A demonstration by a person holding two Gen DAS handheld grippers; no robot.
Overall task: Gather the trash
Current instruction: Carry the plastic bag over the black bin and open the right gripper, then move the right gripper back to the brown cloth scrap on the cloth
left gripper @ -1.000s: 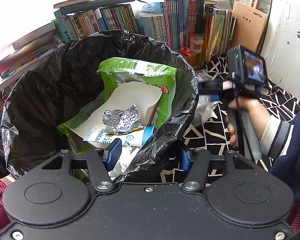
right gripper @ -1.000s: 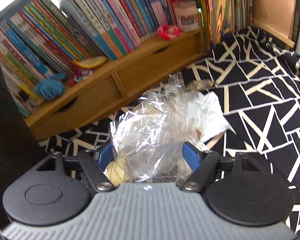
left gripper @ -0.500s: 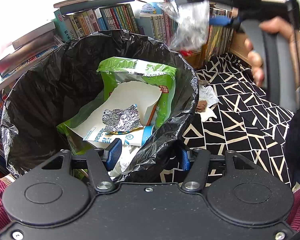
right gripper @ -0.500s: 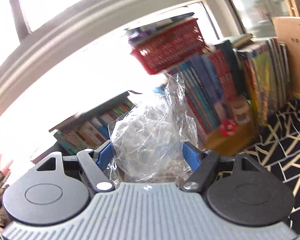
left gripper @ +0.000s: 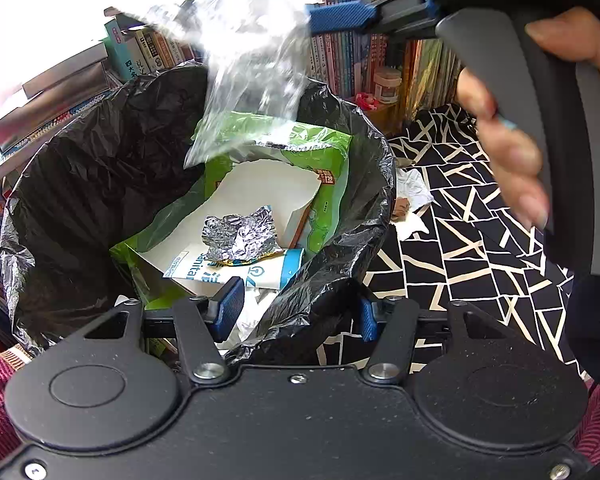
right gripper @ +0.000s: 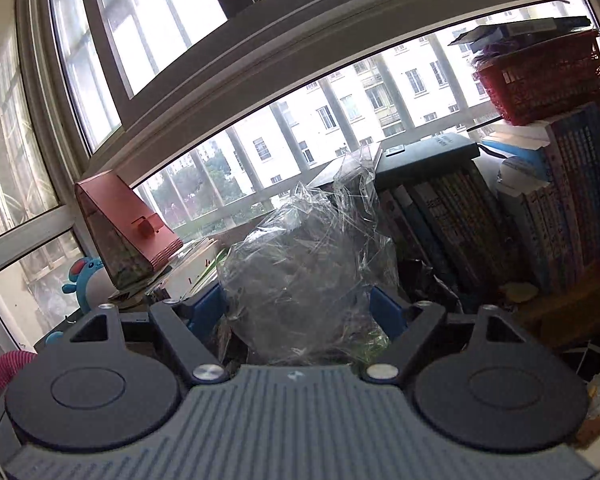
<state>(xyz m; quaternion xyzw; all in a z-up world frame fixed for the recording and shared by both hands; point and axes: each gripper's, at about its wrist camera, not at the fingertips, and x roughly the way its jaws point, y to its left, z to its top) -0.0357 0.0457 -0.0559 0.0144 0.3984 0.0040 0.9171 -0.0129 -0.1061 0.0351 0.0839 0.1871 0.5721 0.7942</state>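
Observation:
A bin lined with a black trash bag (left gripper: 80, 168) fills the left wrist view. My left gripper (left gripper: 298, 312) pinches the bag's near rim, its jaws closing. Inside lie a green package (left gripper: 324, 148), white paper and a crumpled foil wrapper (left gripper: 240, 236). My right gripper (left gripper: 260, 0) hovers above the bin's far side, held by a hand (left gripper: 512, 152). A crumpled clear plastic wrapper (left gripper: 252, 80) hangs blurred from it over the bag's mouth. In the right wrist view the wrapper (right gripper: 304, 272) still sits between the pads of the right gripper (right gripper: 300, 308), whose jaws are opening.
Crumpled white tissue (left gripper: 412, 192) and a brown scrap lie on the black-and-white patterned cloth (left gripper: 480, 248) right of the bin. Rows of books (left gripper: 348, 60) and a red basket (right gripper: 540, 80) stand behind, under a window. A sleeve shows at the lower left.
My right gripper lifted the clear wrapper off the patterned cloth, up past the bookshelf, to above the bin's mouth. The left gripper stayed on the bag rim.

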